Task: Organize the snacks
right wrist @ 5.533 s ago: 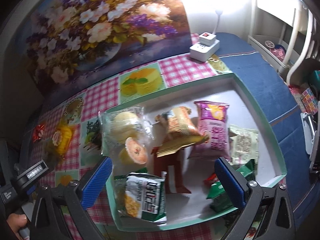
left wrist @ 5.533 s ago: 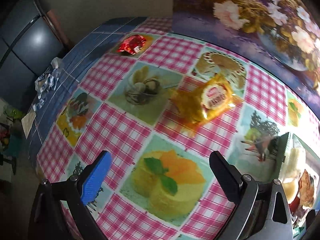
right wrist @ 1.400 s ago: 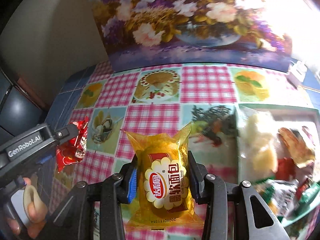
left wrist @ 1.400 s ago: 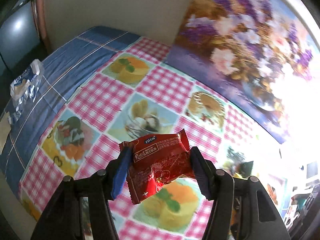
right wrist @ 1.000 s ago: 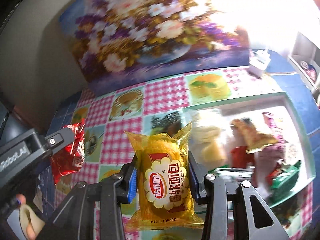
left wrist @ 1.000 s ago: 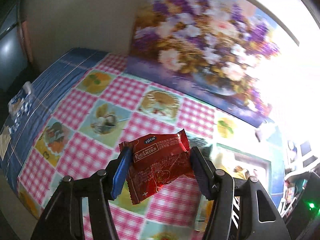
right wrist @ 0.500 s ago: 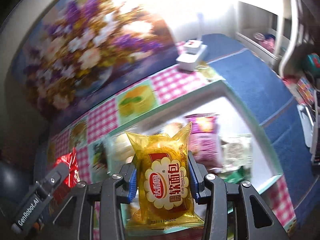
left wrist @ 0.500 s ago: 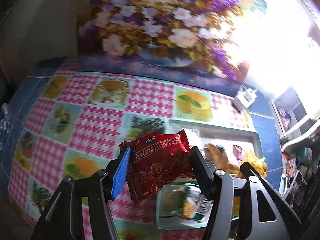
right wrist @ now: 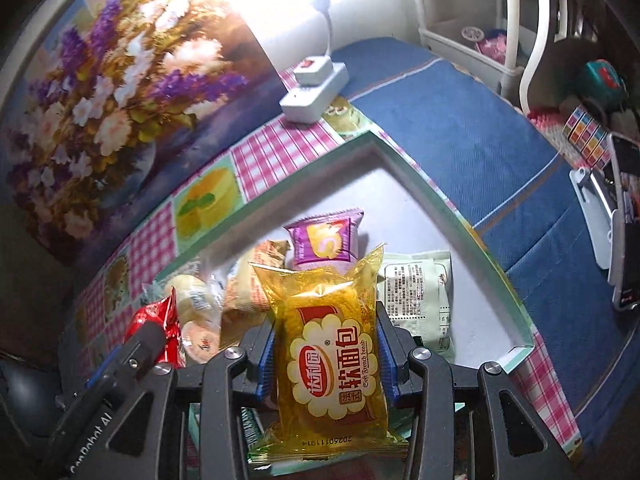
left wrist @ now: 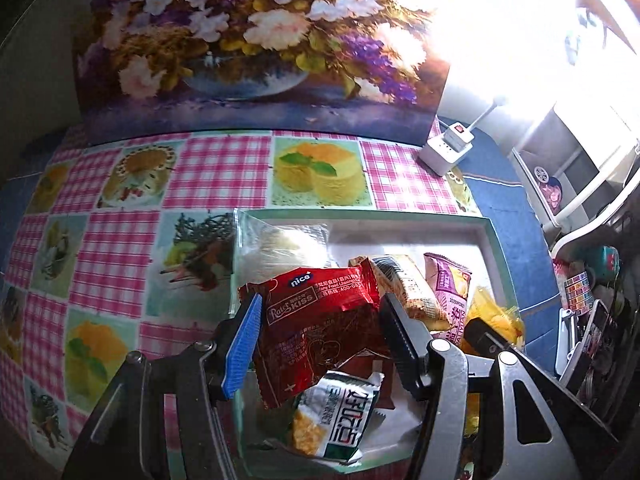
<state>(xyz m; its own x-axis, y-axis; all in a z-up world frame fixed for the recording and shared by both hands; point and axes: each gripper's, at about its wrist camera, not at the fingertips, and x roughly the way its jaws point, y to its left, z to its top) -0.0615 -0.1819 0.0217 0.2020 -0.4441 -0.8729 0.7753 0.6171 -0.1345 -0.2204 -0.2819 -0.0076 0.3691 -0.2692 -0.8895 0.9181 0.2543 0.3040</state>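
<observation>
**Both jaws loaded, both over the tray**

Jaws on our left gripper are clamped partway on the red snack pack, pads pressing both its sides. We hold it above the near left part of the green-rimmed tray, over a green-and-white packet. Our right gripper squeezes the yellow bread pack upright, narrow grip, above the tray's near edge. Below lie a purple packet and a pale green one. Checked tablecloth all around.
</observation>
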